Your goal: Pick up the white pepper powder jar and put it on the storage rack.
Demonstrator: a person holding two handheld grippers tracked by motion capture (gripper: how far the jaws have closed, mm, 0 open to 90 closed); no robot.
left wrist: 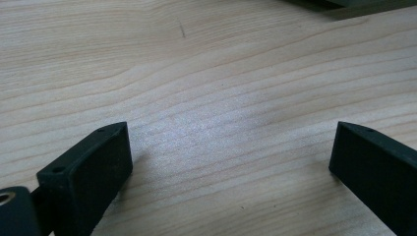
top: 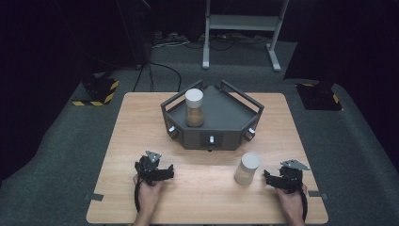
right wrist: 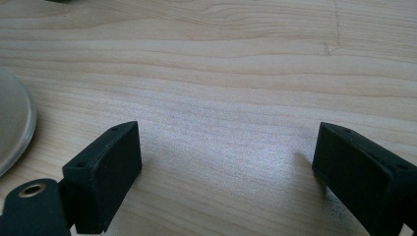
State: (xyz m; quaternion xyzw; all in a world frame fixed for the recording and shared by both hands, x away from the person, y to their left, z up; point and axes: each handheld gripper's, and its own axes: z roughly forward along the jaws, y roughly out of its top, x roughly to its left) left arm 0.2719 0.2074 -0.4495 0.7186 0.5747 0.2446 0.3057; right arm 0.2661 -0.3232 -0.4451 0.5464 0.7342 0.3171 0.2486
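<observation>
Two jars with white lids are in the high view. One jar (top: pixel 194 108), with brown contents, stands upright in the left part of a dark grey holder (top: pixel 226 117) at the table's middle back. The other jar (top: pixel 247 168) stands on the wood in front of the holder, to the right. My left gripper (top: pixel 154 170) rests near the front left, held by a hand. In its own view, the left gripper (left wrist: pixel 228 132) is open over bare wood. My right gripper (top: pixel 281 179) sits just right of the near jar, apart from it. It is open (right wrist: pixel 226 130), with the jar's edge (right wrist: pixel 12 123) at the left.
The wooden table (top: pixel 141 127) stands on grey carpet. The holder has raised rails and three knobs on its front face (top: pixel 211 139). Its edge (left wrist: pixel 344 5) appears at the top of the left gripper view. A metal stand (top: pixel 240 23) and cables lie beyond the table.
</observation>
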